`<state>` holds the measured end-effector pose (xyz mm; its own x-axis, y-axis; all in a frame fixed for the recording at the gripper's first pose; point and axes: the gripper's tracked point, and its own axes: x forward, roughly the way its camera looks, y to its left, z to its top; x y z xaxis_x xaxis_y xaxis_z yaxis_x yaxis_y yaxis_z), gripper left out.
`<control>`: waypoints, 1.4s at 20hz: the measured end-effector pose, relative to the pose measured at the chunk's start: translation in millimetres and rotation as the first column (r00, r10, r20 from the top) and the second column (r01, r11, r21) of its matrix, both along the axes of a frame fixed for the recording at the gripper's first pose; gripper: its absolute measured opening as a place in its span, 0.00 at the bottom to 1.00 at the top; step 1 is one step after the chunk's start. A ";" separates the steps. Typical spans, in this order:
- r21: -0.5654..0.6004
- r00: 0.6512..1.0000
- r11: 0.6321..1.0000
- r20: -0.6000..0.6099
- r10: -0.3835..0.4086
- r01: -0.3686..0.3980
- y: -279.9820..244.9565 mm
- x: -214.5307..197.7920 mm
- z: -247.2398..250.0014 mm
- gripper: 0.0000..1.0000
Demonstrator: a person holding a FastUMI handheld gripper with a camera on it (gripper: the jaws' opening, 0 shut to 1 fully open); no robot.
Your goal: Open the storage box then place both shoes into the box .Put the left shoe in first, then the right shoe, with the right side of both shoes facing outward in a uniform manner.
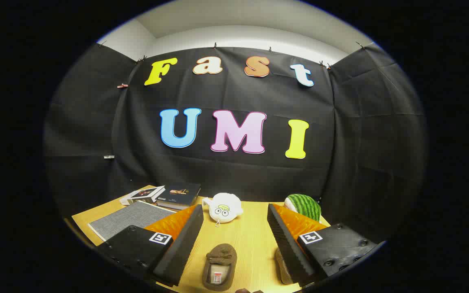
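The tongs [234,240] stand wide open above the wooden desk [250,236], and they hold nothing. Between the two fingers lies a brown slipper [220,266] of soft, fuzzy cloth, its rounded toe pointing away and a small label inside the opening. A second shoe [283,268] lies close beside the right finger, which hides most of it. Beyond the fingers sit a white plush toy [224,207], a watermelon toy [304,205], some books [165,195] and a grey mat [130,219].
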<state>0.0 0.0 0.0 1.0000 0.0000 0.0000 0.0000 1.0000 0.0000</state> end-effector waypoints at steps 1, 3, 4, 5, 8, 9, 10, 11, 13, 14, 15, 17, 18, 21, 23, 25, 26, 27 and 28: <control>0.004 1.000 1.000 0.001 -0.003 0.003 -1.8 0.1 0.4 0.97; 0.010 1.000 1.000 -0.006 -0.003 0.003 -1.6 1.7 -2.4 0.97; 0.012 1.000 1.000 -0.013 0.001 0.000 -0.7 1.9 -4.2 0.97; 0.014 1.000 1.000 -0.018 0.004 -0.004 0.3 1.6 -5.8 0.97; 0.028 0.999 1.000 -0.029 0.014 -0.013 2.9 4.4 -7.7 0.97; 0.030 0.999 0.999 -0.032 0.017 -0.016 3.4 5.7 -8.0 0.97; 0.032 0.999 0.999 -0.034 0.019 -0.018 4.1 7.4 -8.9 0.97; 0.034 0.999 0.999 -0.037 0.023 -0.021 4.8 9.0 -9.8 0.97; 0.040 0.999 0.999 -0.046 0.027 -0.026 6.4 13.0 -12.2 0.97; 0.046 0.998 0.999 -0.055 0.029 -0.026 7.2 14.6 -14.8 0.97; 0.054 0.997 0.998 -0.065 0.030 -0.026 7.1 16.9 -17.3 0.97; 0.067 0.996 0.997 -0.081 0.031 -0.025 5.9 20.4 -19.8 0.97; 0.070 0.996 0.997 -0.089 0.031 -0.024 5.4 21.8 -21.5 0.98; 0.088 0.994 0.996 -0.107 0.031 -0.022 2.3 24.5 -25.3 0.97; 0.102 0.991 0.994 -0.128 0.036 -0.023 1.3 25.2 -32.0 0.98; 0.118 0.988 0.993 -0.150 0.041 -0.023 -1.0 26.6 -36.9 0.98; 0.130 0.986 0.991 -0.163 0.045 -0.024 -1.6 27.1 -40.5 0.98; 0.149 0.982 0.989 -0.184 0.051 -0.024 -2.1 28.8 -44.3 0.98; 0.175 0.976 0.984 -0.205 0.066 -0.029 -0.8 29.1 -50.3 0.99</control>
